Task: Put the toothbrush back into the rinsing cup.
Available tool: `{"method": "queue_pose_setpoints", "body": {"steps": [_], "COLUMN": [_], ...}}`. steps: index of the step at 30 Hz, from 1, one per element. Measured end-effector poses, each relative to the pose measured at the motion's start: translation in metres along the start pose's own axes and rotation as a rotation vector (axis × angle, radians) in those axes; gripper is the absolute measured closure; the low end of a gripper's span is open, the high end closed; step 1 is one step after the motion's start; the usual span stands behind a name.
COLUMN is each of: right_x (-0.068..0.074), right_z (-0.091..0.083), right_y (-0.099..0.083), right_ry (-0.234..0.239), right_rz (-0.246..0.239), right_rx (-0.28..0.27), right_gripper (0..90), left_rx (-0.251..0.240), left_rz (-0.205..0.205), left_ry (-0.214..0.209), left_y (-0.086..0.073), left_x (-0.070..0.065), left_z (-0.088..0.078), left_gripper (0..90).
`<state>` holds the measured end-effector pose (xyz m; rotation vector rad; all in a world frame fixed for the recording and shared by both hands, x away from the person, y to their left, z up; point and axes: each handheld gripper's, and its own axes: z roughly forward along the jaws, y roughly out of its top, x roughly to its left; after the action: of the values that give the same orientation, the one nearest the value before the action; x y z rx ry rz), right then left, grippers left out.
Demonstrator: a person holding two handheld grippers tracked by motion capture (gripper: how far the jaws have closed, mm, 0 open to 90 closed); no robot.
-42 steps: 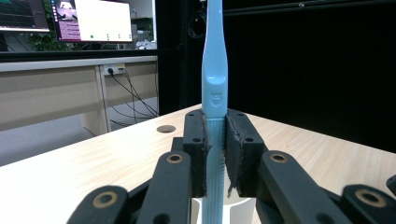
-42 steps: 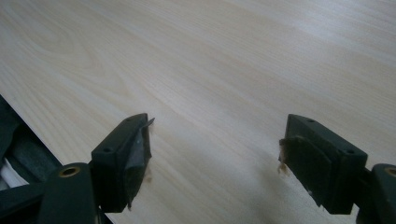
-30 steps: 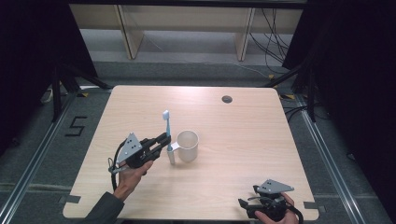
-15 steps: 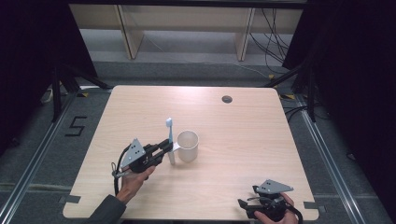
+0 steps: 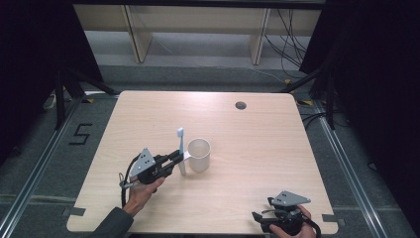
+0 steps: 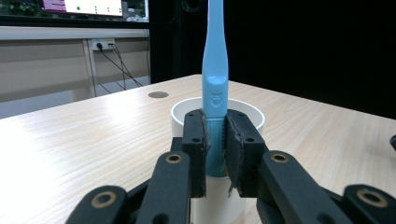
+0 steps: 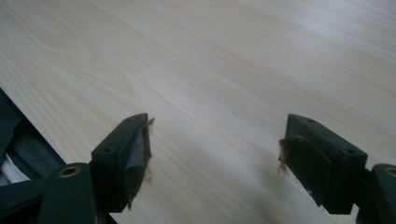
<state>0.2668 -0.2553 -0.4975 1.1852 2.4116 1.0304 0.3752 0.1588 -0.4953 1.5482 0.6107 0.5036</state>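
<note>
Blue plastic marked the toothbrush point(image 6: 215, 88), which stood upright with its handle clamped between the pads of the left gripper point(image 6: 215, 140). In the high view that gripper point(image 5: 176, 157) sat left of centre on the table point(image 5: 257, 148), its jaws pointing right toward the cup point(image 5: 198, 154). The toothbrush point(image 5: 181, 151) rose just beside the cup's left wall, bristle end uppermost; whether its lower tip touched the tabletop or the cup was hard to tell from above. From the left gripper view the white cup point(image 6: 247, 114) stood directly behind the brush, its open rim level with the jaw tips, and the brush was outside it, not in it. A hand point(image 5: 141, 191) held the gripper from below, its sleeve coming in at the bottom edge.

Near the table's front right corner the right gripper point(image 5: 260, 218) rested low, held in the other hand point(image 5: 292, 225). Its own view showed the right gripper point(image 7: 215, 149) with jaws spread wide apart over bare pale wood point(image 7: 233, 56), nothing between them. A dark round hole point(image 5: 240, 105) lay far back on the table, well apart from both grippers.
</note>
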Motion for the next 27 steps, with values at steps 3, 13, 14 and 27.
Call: {"method": "queue_pose_setpoints", "body": {"steps": [3,13,14,27], "right_x": [0.0,0.0,0.0,0.0], "right_z": [0.0,0.0,0.0,0.0], "right_y": [0.0,0.0,0.0,0.0], "right_ry": [0.001,0.001,-0.001,-0.002], "right_rz": [0.003,-0.001,0.004,0.002], "right_rx": [0.0,-0.002,-0.008,-0.008], "right_gripper": [24.3,24.3,24.3,24.3], "left_rx": [0.01,0.016,0.013,0.042], "left_rz": [0.0,0.019,0.021,0.012], "left_ry": [-0.005,0.008,0.016,0.024], "left_y": [0.0,0.001,0.002,0.021], "left_x": [-0.001,-0.001,-0.001,-0.005], "left_z": [0.0,-0.003,-0.003,-0.017], "left_gripper": [77.4,63.1,59.7,30.6]}}
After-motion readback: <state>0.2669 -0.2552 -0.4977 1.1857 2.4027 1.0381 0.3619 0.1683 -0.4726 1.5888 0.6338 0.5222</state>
